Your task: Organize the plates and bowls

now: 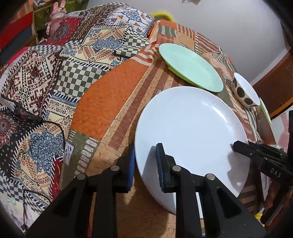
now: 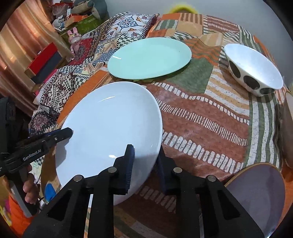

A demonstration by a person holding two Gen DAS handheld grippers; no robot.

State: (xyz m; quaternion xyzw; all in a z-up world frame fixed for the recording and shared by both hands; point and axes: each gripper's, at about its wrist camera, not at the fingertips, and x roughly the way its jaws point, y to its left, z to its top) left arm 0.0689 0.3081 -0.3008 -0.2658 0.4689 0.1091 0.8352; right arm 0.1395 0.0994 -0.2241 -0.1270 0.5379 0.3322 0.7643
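A large white plate (image 1: 192,124) (image 2: 109,119) lies on the patchwork tablecloth (image 2: 201,119). My left gripper (image 1: 146,164) has its blue pads on either side of the plate's left rim, shut on it. My right gripper (image 2: 145,164) clamps the opposite rim the same way. Each gripper shows in the other's view: the right one (image 1: 238,146) and the left one (image 2: 62,133), both with tips on the plate's edge. Behind lie a mint-green plate (image 1: 190,67) (image 2: 148,56) and a white bowl with black dots (image 1: 245,89) (image 2: 254,67).
A grey plate with a golden rim (image 2: 256,192) sits at the near right. Left of the table is a patterned quilt (image 1: 45,73) with a black cable (image 1: 55,126) on it and a pink rabbit toy (image 1: 57,16) behind. A person's hand (image 2: 30,188) holds the left gripper.
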